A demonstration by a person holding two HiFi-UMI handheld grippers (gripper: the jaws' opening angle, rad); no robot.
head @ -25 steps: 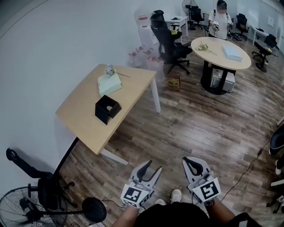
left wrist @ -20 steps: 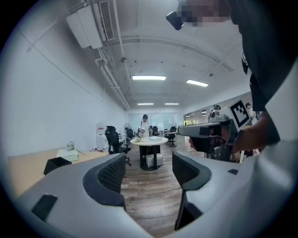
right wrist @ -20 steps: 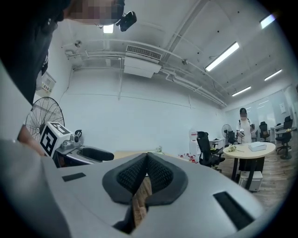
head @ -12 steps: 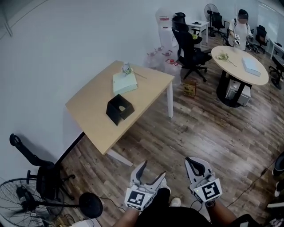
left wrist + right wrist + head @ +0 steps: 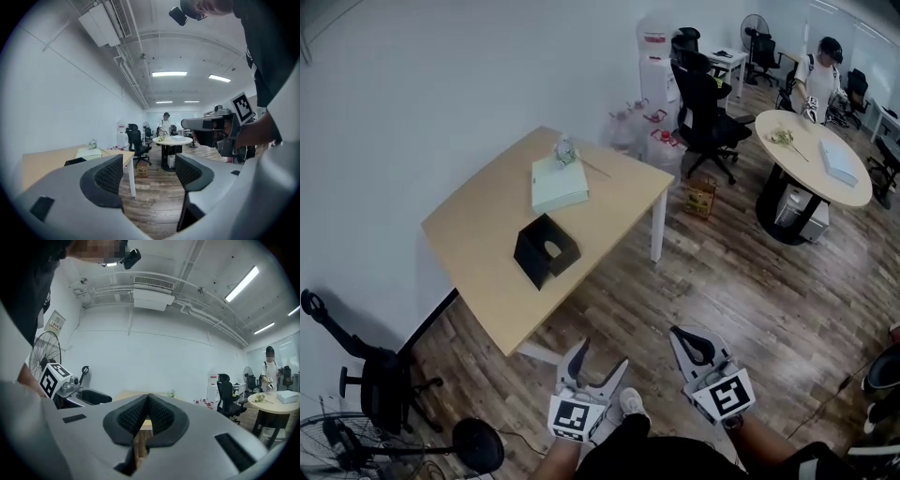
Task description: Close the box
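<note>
- Left gripper [image 5: 602,354] is held low in front of the person's body, over the wood floor [image 5: 741,281]. Its fingers [image 5: 105,176] stand wide but are closing right now. Nothing is between them, only floor and room show through the gap.
- Right gripper [image 5: 682,333] is beside it at the same height, also over the floor. Its fingers [image 5: 133,416] are pressed together with nothing in them, so it's just being carried.
- Both tools point forward toward the desk [image 5: 478,234], likely because the person is standing off from it and hasn't reached working range. The task looks not yet started.
- The desk is well apart from both grippers, with open floor between.
- The black box [image 5: 546,250] sits on the desk near its front edge, on the side closest to the person, so it's easy to reach. Its top looks open, with a dark flap hanging off the left side; the flap detail is too small to be sure.
- A pale green flat box [image 5: 558,185] lies further back on the same desk, apart from the black box. A small item [image 5: 564,148] sits at its far end, too small to identify.
- Beyond that are an office chair [image 5: 703,117] and a round table [image 5: 820,155] with another person [image 5: 818,80] next to it, none of it part of the task.
- Next move probably calls for stepping up to the desk before either gripper can reach the flap.
</note>
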